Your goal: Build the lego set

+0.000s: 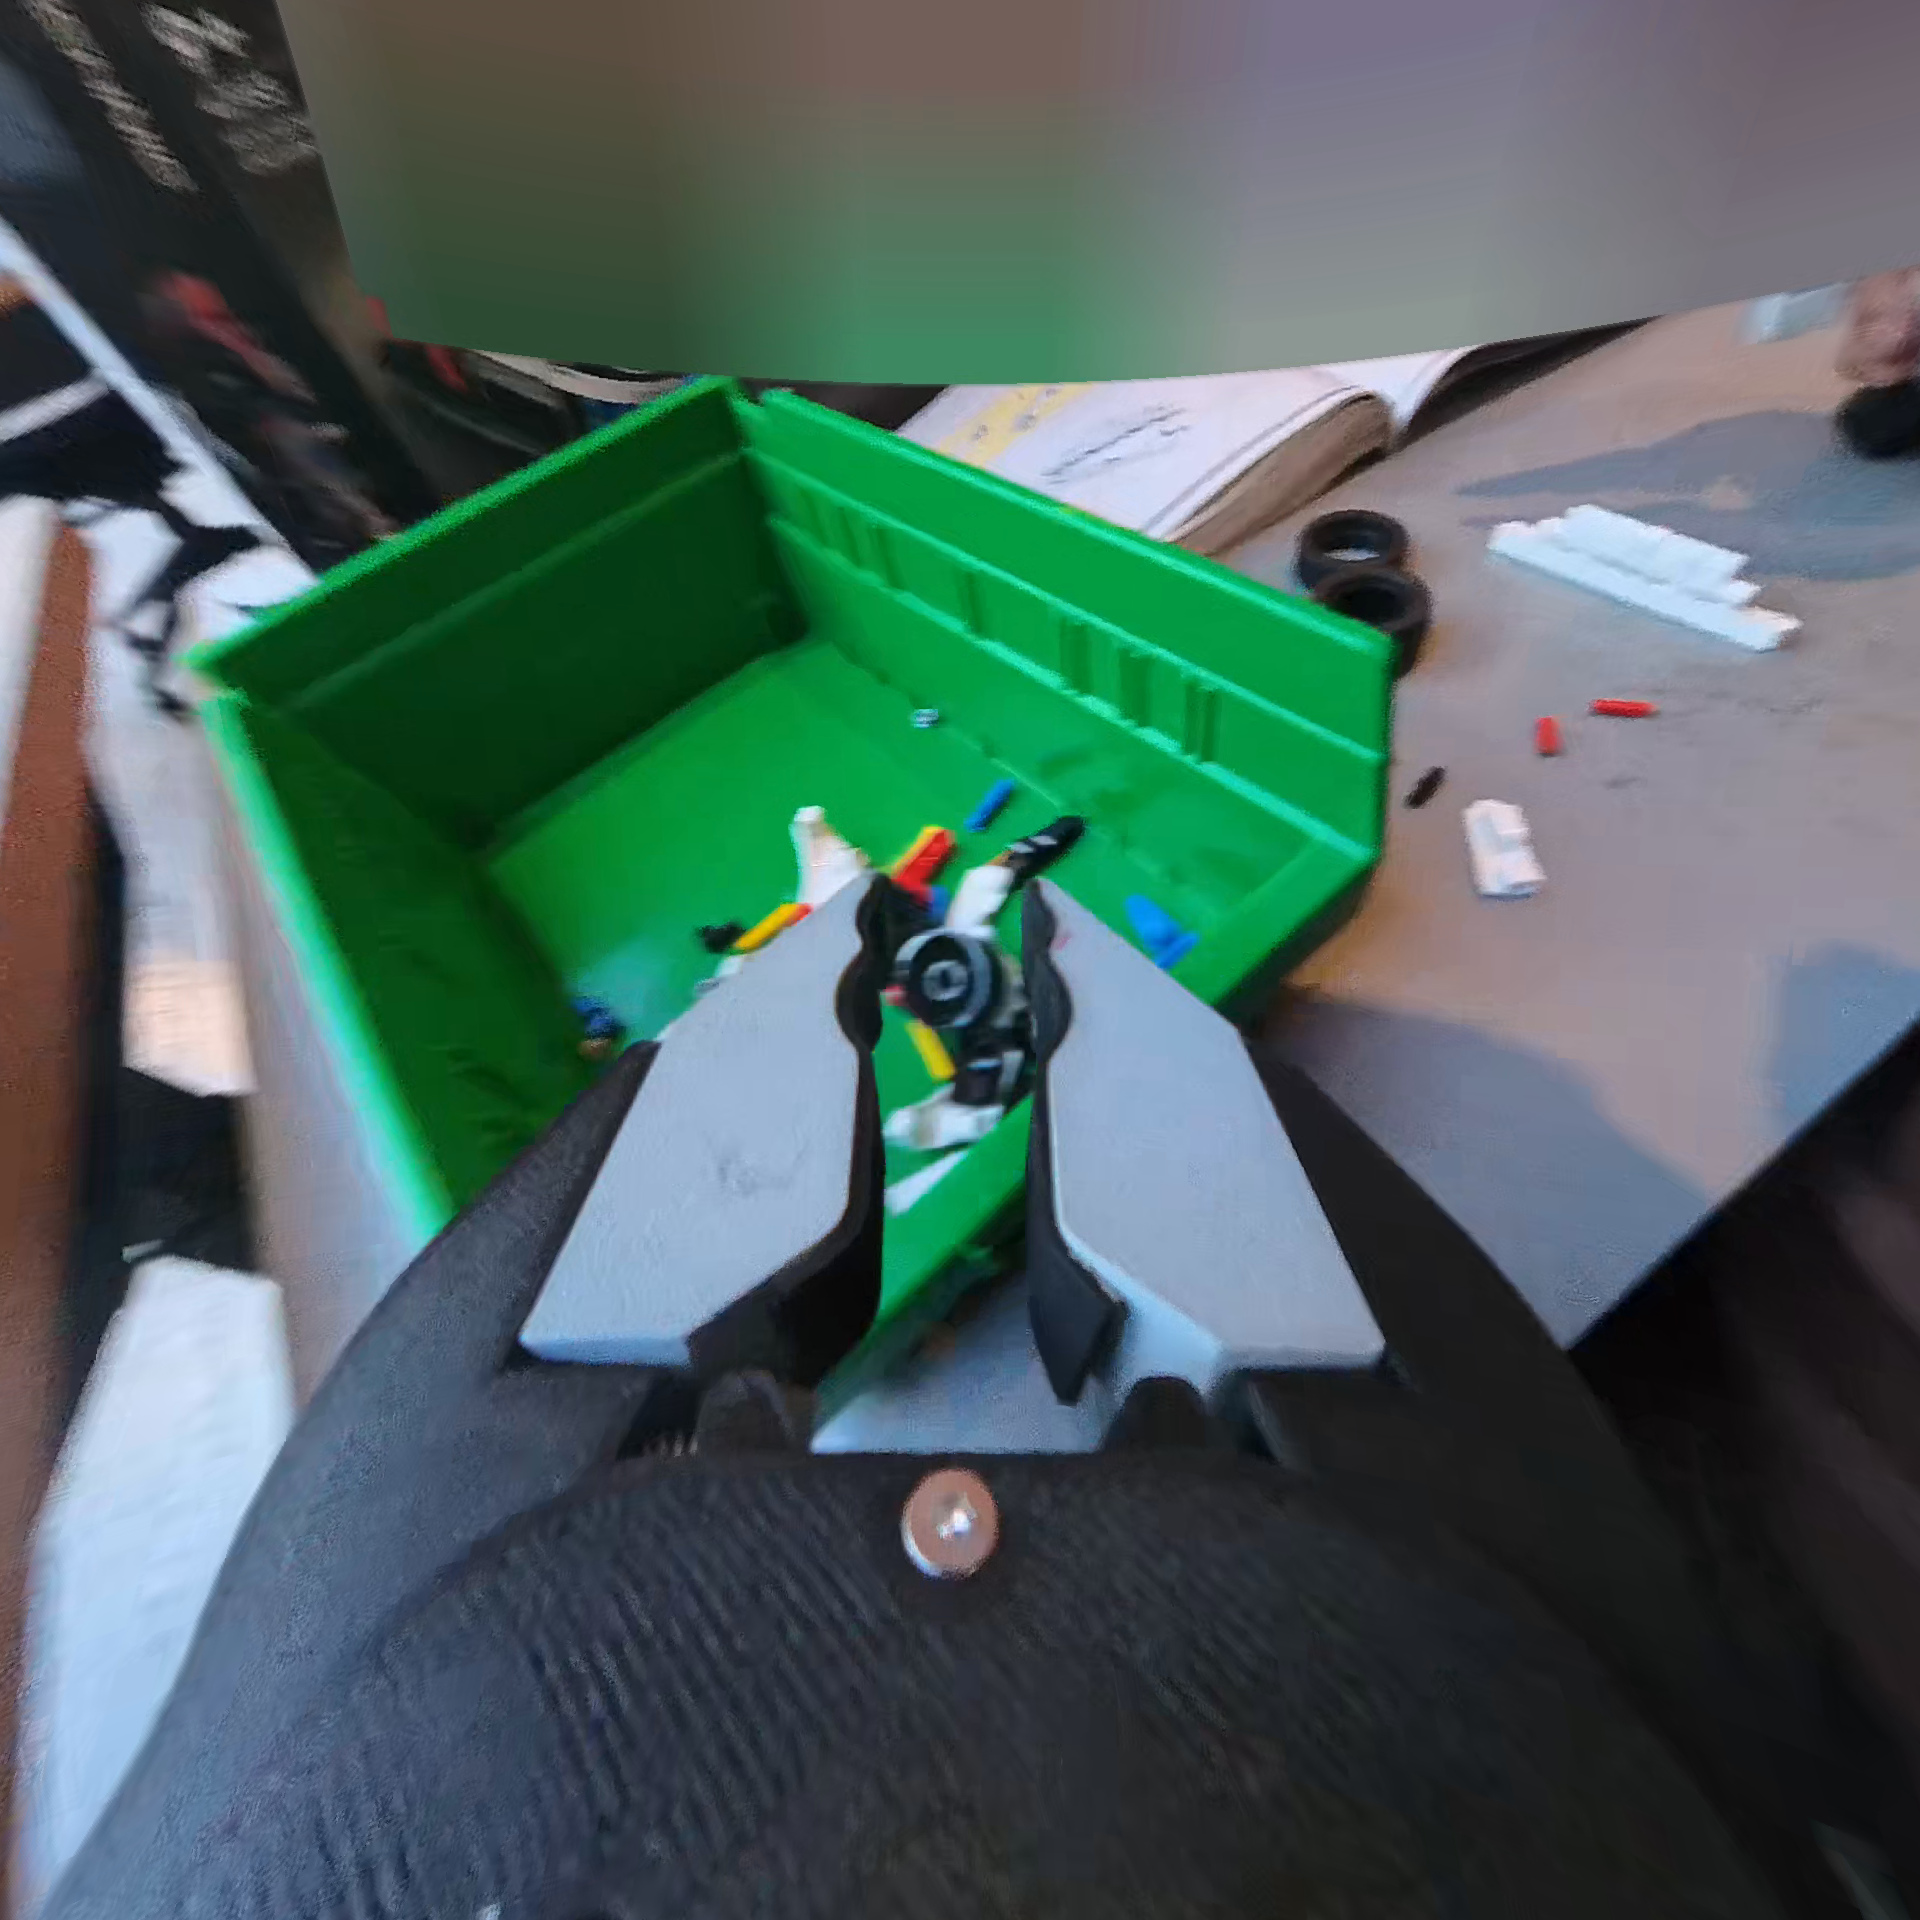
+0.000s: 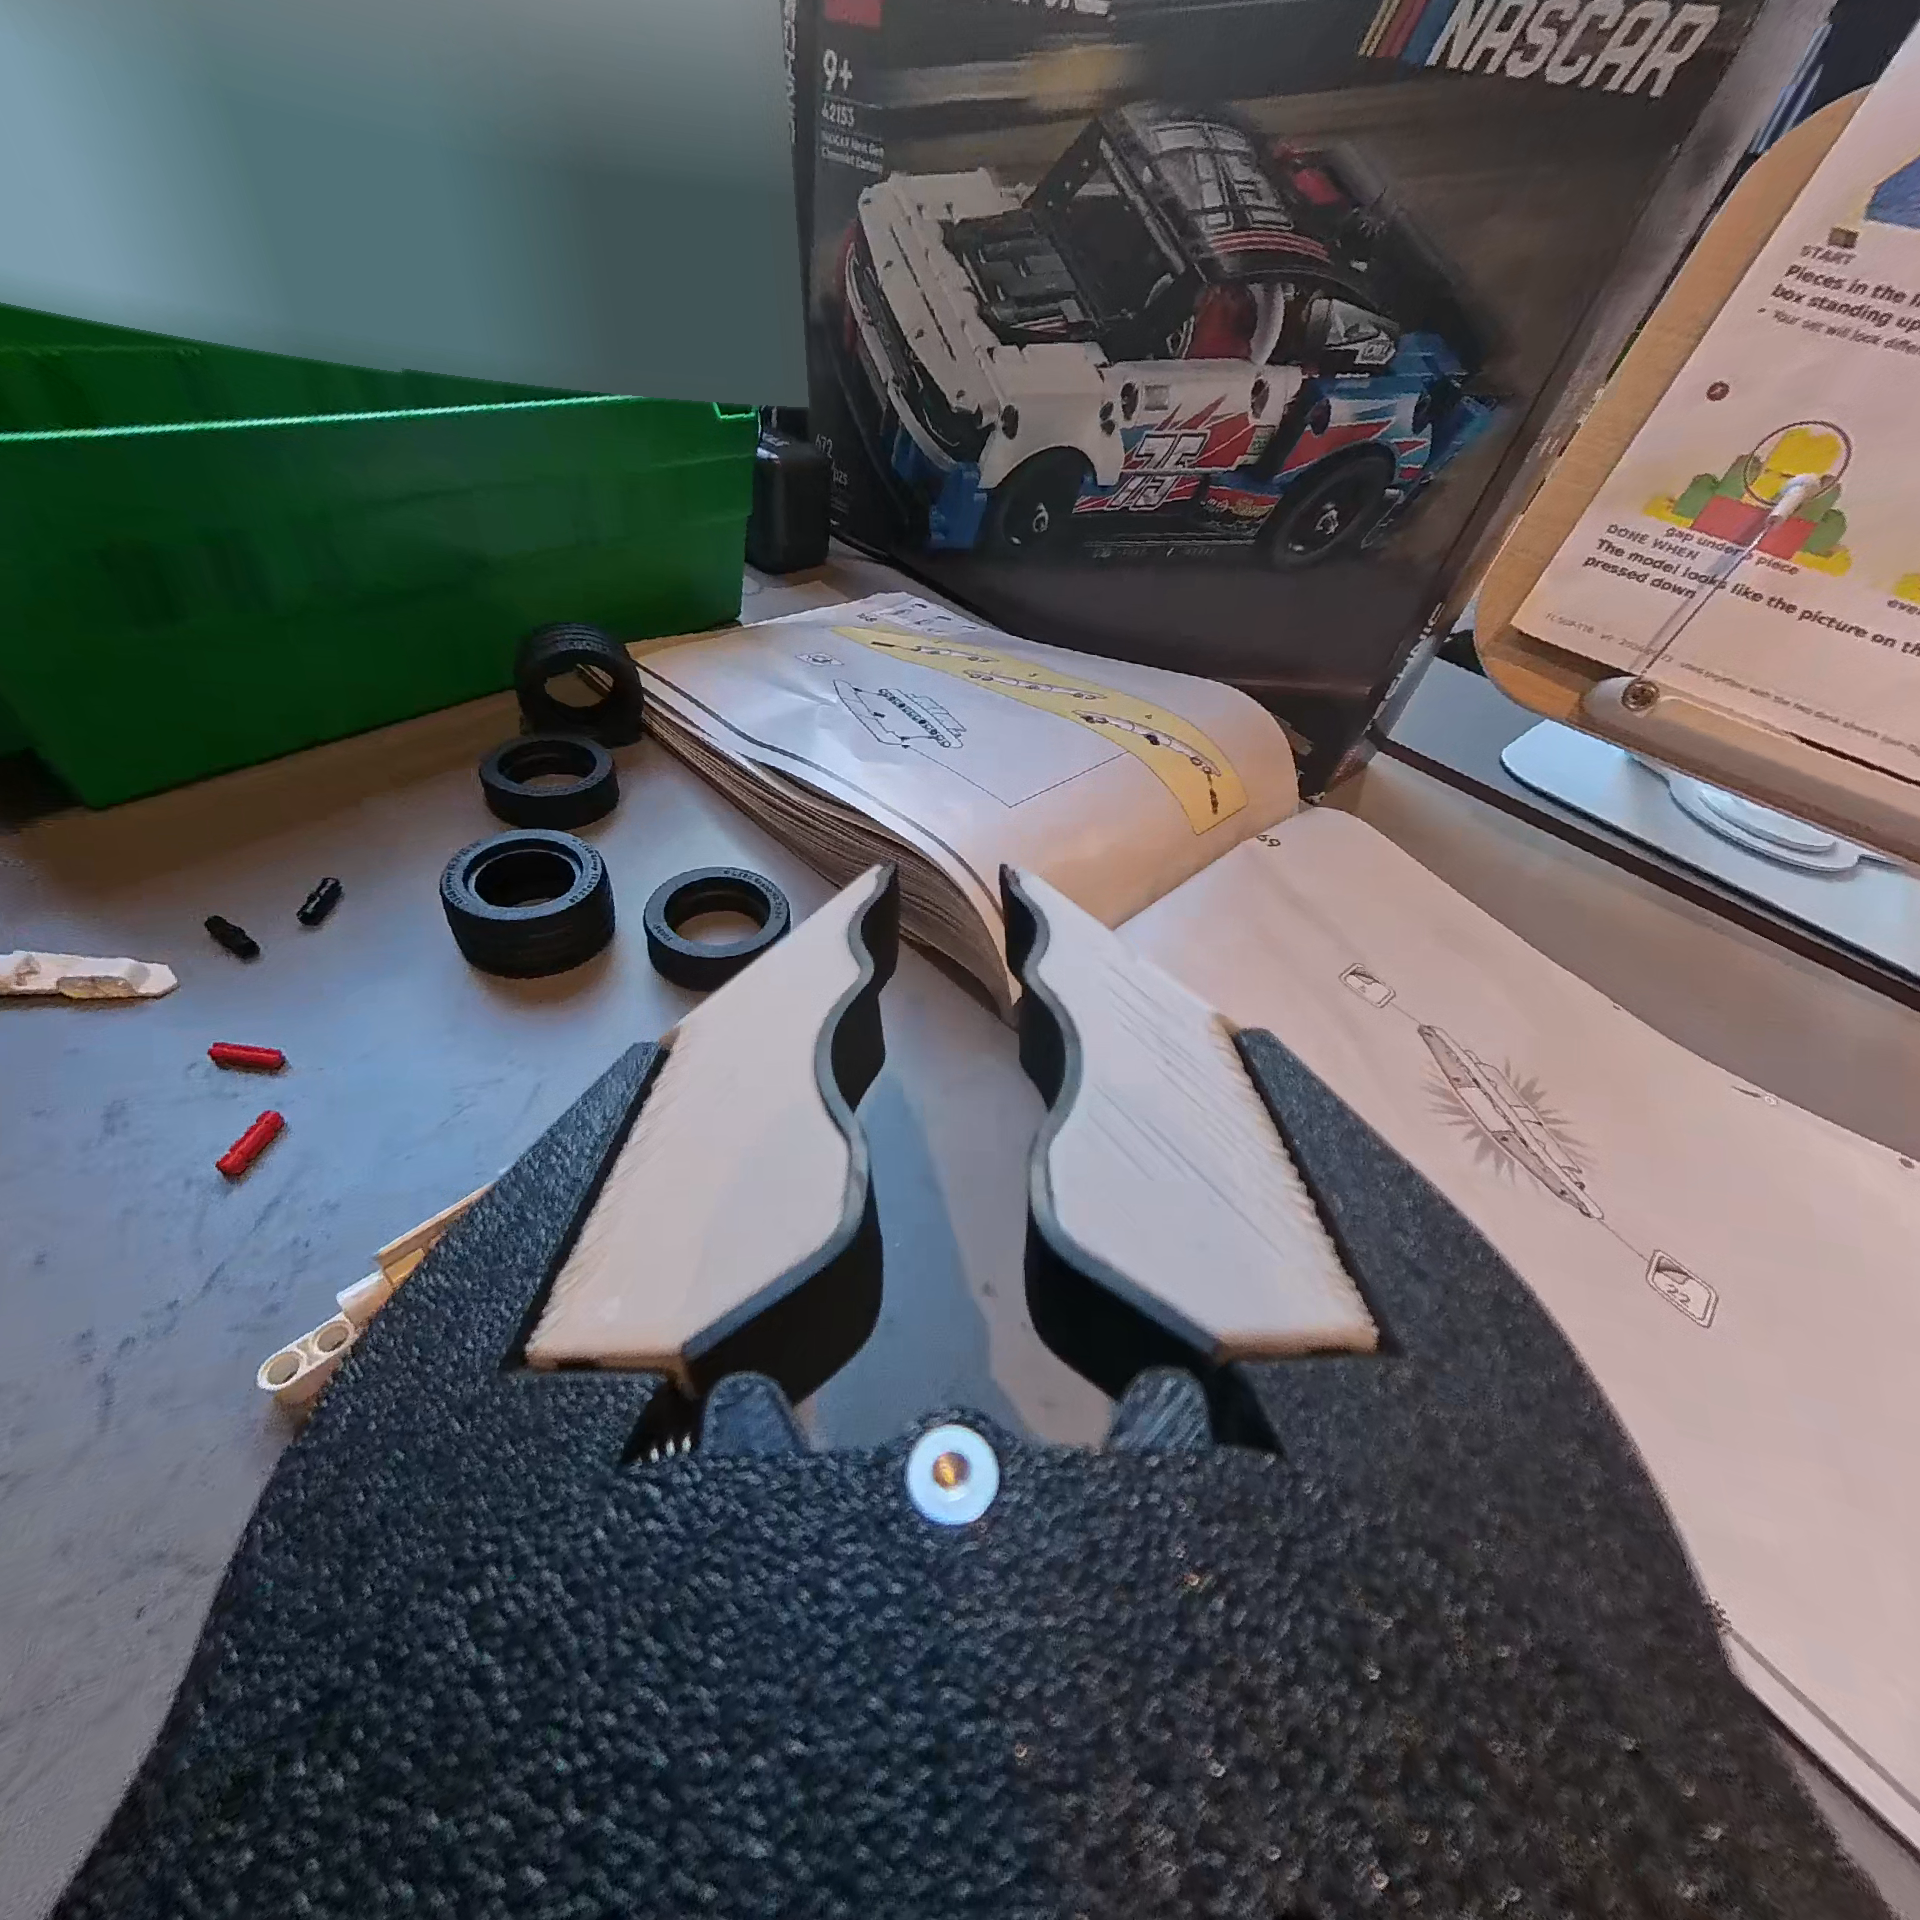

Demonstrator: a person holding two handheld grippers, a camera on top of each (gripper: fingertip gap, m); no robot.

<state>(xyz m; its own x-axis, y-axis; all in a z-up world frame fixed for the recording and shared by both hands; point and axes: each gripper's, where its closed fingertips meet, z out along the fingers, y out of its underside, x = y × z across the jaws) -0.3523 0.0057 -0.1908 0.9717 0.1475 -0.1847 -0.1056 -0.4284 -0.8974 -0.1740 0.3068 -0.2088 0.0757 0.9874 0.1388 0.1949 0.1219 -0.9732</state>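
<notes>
My left gripper (image 1: 951,935) hangs over the front of a green bin (image 1: 499,623). It is shut on a small black round wheel piece (image 1: 940,977) held between its fingertips. Several loose white, red, yellow, blue and black pieces (image 1: 925,857) lie on the bin floor below. My right gripper (image 2: 948,904) is open and empty, above the open instruction booklet (image 2: 987,727). Black tyres (image 2: 530,899) lie left of it on the grey table, beside the green bin (image 2: 364,520). Red pins (image 2: 246,1057) and black pins (image 2: 231,935) lie farther left.
The set's box (image 2: 1195,364) stands behind the booklet. A stand with a printed sheet (image 2: 1766,416) is at the right. A white built strip (image 1: 1642,571), a small white piece (image 1: 1501,847) and red pins (image 1: 1621,709) lie right of the bin. A white beam (image 2: 312,1351) lies by my right gripper.
</notes>
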